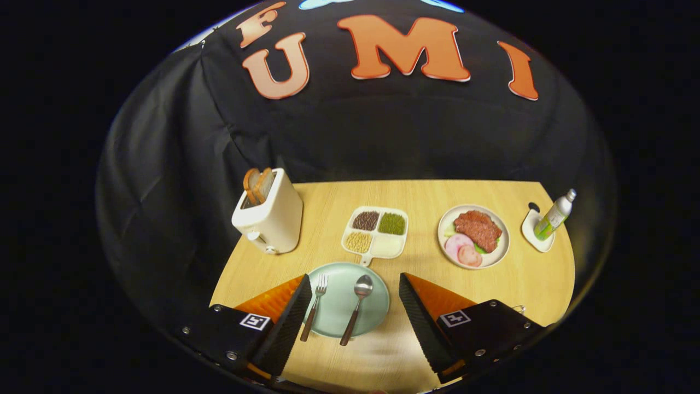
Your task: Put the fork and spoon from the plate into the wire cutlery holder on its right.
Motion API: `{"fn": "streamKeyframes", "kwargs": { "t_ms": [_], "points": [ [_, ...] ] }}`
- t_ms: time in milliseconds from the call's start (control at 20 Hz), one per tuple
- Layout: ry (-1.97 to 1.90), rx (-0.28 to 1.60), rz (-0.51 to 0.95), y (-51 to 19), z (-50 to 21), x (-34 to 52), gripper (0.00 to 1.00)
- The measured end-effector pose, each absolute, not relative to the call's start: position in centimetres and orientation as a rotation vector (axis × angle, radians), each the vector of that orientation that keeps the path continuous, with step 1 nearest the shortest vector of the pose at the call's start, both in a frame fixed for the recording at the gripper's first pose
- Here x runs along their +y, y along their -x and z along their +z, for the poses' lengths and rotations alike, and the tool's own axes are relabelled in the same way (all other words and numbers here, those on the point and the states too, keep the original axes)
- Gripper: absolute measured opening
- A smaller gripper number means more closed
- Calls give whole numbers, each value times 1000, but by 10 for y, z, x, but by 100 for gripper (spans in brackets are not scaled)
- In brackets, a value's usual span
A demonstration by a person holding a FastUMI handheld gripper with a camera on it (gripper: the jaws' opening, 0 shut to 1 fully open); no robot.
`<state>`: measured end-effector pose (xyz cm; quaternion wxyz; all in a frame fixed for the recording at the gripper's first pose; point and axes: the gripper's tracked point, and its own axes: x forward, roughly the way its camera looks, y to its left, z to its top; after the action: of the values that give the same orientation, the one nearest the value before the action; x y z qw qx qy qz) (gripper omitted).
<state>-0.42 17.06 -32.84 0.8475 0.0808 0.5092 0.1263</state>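
The hand-held gripper (355, 298) is hovering above the near edge of the wooden desk (525, 284) with its fingers spread wide and holding nothing. Between the fingers a pale green plate (377, 306) is lying flat on the desk, carrying one fork (314, 306) and one spoon (356, 309). The two are lying side by side, apart from each other, fork on the left, both with dark wooden handles pointing back toward the gripper and their heads pointing away. The fork is sitting just beside the left finger (290, 323), its handle running off the plate's rim.

Just beyond the plate a white four-part tray (389, 247) is sitting, three of its compartments holding dark, green and yellowish grains. To its left one white toaster (270, 216) is standing with two slices of bread (257, 185) sticking up from its slots. To the tray's right one white plate of food (503, 243) is resting, bearing meat and pink slices. Farther right a single bottle (553, 216) is standing tilted on a small white coaster (533, 236). By the right finger's housing a thin wire piece (519, 309) is peeking out; what it is cannot be told.
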Motion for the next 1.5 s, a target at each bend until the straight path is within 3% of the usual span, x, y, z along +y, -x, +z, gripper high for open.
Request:
{"fn": "streamKeyframes", "kwargs": {
  "t_ms": [300,700,1000,1350,1500],
  "points": [
    [-180,1319,256,23,-390,194,92],
    [-157,1585,222,55,-468,212,71],
    [-111,1672,155,69,-507,206,51],
    [-138,1706,128,66,-519,199,16],
    [-168,1697,127,65,-519,198,6]
  ]
}}
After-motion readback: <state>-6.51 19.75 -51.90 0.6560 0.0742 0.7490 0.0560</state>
